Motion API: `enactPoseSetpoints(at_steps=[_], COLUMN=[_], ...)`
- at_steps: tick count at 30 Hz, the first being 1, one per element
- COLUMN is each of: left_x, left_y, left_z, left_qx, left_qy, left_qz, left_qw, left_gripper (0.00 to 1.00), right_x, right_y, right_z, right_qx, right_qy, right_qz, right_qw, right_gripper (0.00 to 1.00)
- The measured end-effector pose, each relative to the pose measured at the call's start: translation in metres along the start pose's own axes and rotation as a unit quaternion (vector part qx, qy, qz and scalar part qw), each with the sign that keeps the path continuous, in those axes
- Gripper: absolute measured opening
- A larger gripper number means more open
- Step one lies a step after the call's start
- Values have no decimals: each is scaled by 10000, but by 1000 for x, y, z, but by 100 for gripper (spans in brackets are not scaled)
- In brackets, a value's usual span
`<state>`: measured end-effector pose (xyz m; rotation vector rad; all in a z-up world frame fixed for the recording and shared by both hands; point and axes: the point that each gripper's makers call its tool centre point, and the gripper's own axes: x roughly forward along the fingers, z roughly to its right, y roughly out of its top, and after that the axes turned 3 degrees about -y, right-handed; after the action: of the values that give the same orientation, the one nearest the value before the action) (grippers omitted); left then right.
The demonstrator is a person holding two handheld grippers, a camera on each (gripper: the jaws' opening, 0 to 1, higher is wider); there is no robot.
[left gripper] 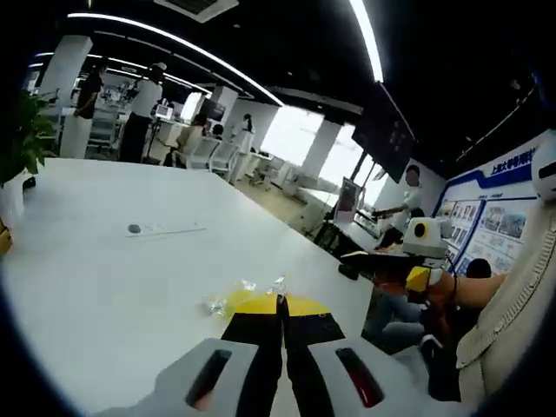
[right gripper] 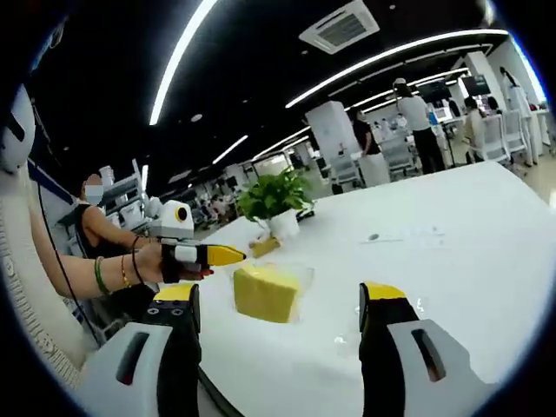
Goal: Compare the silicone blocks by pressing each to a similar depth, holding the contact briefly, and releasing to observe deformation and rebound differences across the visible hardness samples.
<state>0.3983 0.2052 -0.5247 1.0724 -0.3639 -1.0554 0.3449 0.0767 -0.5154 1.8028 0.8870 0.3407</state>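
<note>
No pressing contact is seen: the left gripper [left gripper: 280, 347] is closed on nothing above the white table [left gripper: 113, 287], the right gripper [right gripper: 287, 326] is held wide open and empty before the yellow silicone block [right gripper: 265, 291], so comparison is judged barely begun.

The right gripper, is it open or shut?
Open. The right gripper has its jaws standing well apart, with the yellow block showing on the table between them.

The left gripper [left gripper: 281, 323], grey-bodied with black, yellow-tipped jaws, is closed with its jaws pressed together, while the matching right gripper [right gripper: 282, 304] holds its jaws wide apart, gripping nothing.
</note>
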Motion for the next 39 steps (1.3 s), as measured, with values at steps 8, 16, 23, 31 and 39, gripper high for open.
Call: enactPoseSetpoints(at_steps=[8,16,23,31,39], left_x=[6,19,20,18,20], left_y=[-21,-32,-39,-34,-25], left_z=[-28,-46,-71,-101,-140], left_qx=[-430,-796,-1070,-1185,-1227], left_qy=[123,9,85,186,463], left_qz=[25,-27,-125,-101,-80], left_qw=[9990,9968,9941,9927,9913], left_gripper=[0,0,0,0,0], right_x=[-26,-51,-57,-56,-53], right_y=[-26,-44,-50,-57,-64], right_z=[4,10,15,20,23], right_qx=[631,834,886,945,1023], right_qy=[-405,-890,-1143,-1280,-1305], right_qz=[38,-62,-132,-273,-389], right_qw=[9972,9925,9894,9869,9854], right_gripper=[81,80,79,78,78])
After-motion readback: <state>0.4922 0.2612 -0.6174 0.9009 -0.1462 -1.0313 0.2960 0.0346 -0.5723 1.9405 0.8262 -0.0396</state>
